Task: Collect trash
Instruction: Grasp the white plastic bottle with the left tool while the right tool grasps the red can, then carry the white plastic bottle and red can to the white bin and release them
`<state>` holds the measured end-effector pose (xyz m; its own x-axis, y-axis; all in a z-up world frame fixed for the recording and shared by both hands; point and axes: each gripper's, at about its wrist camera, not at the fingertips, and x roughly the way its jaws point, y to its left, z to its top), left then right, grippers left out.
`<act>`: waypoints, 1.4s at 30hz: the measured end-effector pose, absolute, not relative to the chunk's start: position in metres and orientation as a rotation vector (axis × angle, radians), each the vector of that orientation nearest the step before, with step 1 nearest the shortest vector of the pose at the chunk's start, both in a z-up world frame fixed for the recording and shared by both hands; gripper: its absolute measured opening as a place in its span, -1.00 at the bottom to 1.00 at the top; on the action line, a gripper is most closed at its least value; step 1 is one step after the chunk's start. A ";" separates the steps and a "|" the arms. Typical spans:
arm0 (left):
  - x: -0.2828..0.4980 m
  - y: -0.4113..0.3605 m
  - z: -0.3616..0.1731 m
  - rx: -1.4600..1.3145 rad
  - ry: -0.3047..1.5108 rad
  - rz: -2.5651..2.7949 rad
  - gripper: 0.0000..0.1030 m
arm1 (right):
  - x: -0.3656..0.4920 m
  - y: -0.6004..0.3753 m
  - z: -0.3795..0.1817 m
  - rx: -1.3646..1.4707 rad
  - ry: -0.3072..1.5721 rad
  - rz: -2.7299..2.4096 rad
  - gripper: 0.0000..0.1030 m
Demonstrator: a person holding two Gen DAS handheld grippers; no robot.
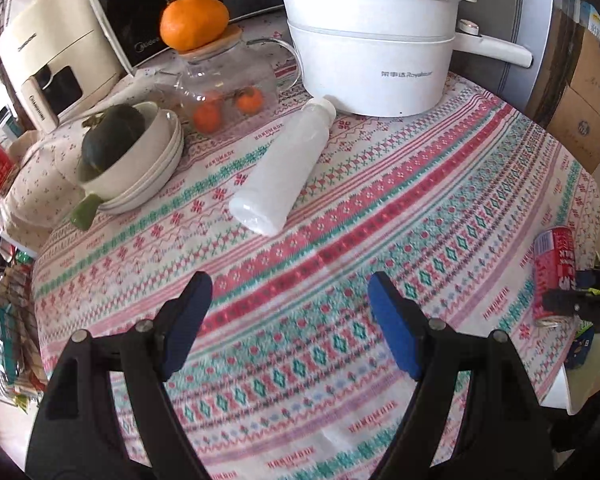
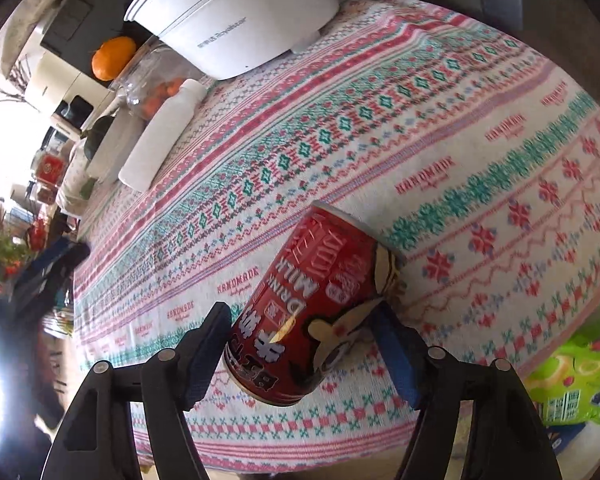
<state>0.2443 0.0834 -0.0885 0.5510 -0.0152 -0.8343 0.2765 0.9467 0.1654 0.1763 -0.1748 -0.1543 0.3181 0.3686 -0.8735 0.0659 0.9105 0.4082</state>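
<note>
Two pieces of trash lie on the patterned tablecloth (image 1: 440, 184): a red milk-drink can (image 2: 312, 304) and a white plastic bottle (image 1: 282, 168). The can stands close to the cloth's right edge, between the blue pads of the right gripper (image 2: 304, 356); the jaws are still parted around it, and I cannot tell whether either pad touches the can. The bottle lies on its side toward the far side of the cloth, cap pointing at a white electric pot (image 1: 370, 44). Left of the bottle is a stack of pale bowls (image 1: 156, 156) with a dark green squash (image 1: 110, 140) in the top one, and behind it a glass teapot (image 1: 224, 84) with an orange (image 1: 194, 20) on its lid. The left gripper (image 1: 290, 320) hovers over bare cloth nearer the front edge, fingers wide apart with nothing between them.
</note>
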 end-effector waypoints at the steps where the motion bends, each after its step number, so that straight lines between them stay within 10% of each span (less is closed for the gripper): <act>1: 0.257 0.080 -0.092 0.302 0.984 -0.179 0.56 | 0.179 -0.174 -0.154 0.398 1.243 0.216 0.32; 20: 0.380 0.076 -0.151 0.159 1.225 -0.125 0.09 | 0.190 -0.214 -0.150 0.318 1.283 0.275 0.22; 42: 0.139 0.055 -0.128 -0.188 1.203 -0.166 -0.01 | 0.158 -0.235 -0.119 0.480 1.248 0.329 0.20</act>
